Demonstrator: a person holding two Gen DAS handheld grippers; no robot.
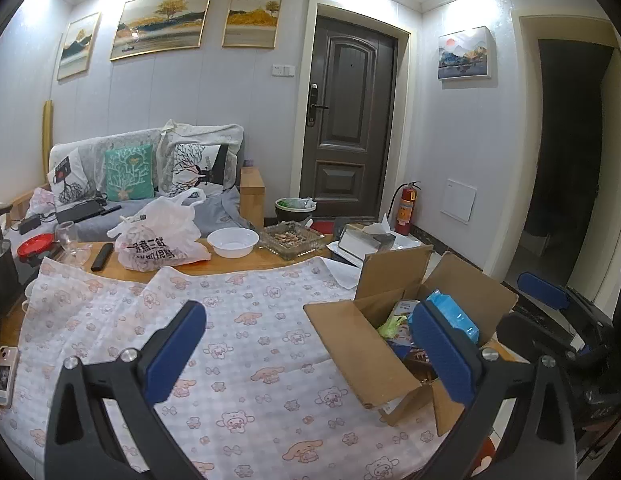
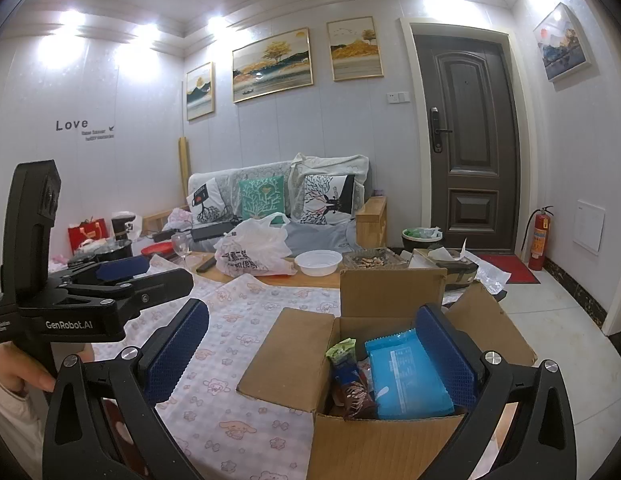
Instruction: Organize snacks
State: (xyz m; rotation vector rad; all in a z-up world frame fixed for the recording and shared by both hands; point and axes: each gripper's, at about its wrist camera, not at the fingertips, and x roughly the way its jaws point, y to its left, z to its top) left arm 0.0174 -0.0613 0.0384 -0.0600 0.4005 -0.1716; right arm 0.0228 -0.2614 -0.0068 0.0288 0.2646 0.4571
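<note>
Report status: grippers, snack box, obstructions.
Left gripper open, empty, above the patterned cloth. Right gripper open, empty, over the open cardboard box. Blue packet and other snacks inside. Flaps up; nothing blocking.

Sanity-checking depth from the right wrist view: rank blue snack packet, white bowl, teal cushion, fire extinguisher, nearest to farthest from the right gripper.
1. Blue snack packet, in the cardboard box, beside the right gripper.
2. White bowl, on the table past the box.
3. Teal cushion on the sofa and fire extinguisher by the door: both far, too close to call.
</note>
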